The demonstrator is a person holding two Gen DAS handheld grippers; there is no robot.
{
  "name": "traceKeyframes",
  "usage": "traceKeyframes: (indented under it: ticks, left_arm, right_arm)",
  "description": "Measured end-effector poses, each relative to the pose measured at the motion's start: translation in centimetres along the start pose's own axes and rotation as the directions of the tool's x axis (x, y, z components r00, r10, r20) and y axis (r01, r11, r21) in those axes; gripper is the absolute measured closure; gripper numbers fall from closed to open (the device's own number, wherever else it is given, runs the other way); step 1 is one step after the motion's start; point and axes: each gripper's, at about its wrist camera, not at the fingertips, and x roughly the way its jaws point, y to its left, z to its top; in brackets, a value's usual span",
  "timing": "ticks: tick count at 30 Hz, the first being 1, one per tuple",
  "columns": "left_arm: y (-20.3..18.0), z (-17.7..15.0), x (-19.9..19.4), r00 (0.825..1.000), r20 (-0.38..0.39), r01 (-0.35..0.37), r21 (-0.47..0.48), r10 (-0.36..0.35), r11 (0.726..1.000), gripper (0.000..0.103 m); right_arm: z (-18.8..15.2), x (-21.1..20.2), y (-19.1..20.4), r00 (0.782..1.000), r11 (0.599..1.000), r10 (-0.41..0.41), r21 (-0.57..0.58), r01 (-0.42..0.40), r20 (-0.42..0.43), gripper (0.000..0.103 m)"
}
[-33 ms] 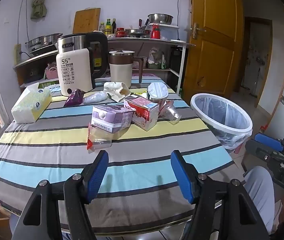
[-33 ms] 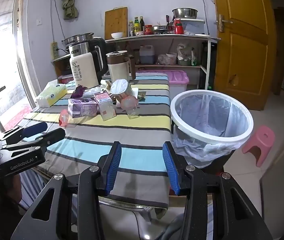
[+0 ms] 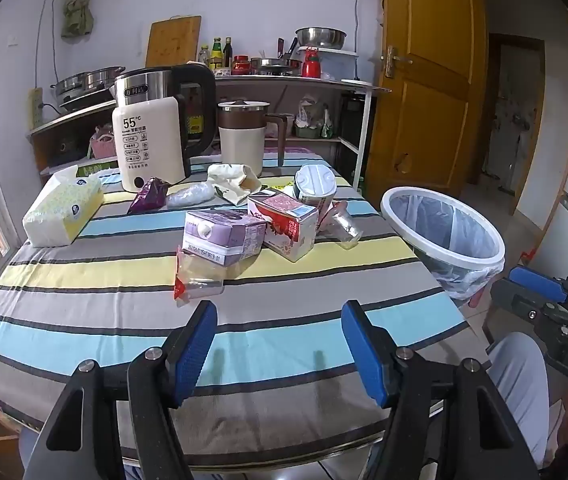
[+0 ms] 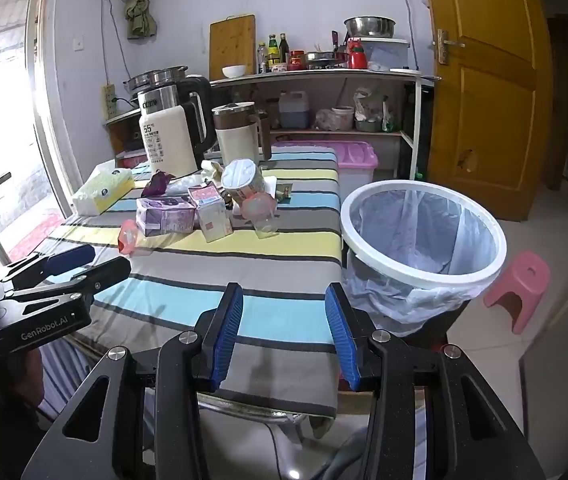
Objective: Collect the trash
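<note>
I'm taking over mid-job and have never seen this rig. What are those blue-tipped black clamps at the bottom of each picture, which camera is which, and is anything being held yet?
There is no robot arm: a person holds one two-finger gripper in each hand, and a fisheye camera on each looks forward along its fingers. One picture is from the left gripper, the other from the right gripper. Each view also catches the other gripper at its edge.

Both grippers are open and hold nothing.

On the striped table the trash sits in a cluster: a purple carton, a red carton, a tipped can, a clear cup, a plastic wrapper, a purple packet. A tissue pack, a kettle and a jug stand behind. The lined bin stands beside the table, on the right.
</note>
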Motion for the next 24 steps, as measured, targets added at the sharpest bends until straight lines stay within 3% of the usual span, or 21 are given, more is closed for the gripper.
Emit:
traceKeyframes:
  ticks: [24]
  left_arm:
    - [-0.4,-0.1,-0.9,0.999,0.027,0.027,0.005,-0.028,1.0,0.039]
  right_arm:
    - [0.0,-0.3,0.0,1.0,1.0,0.006,0.0,-0.006,0.012,0.059]
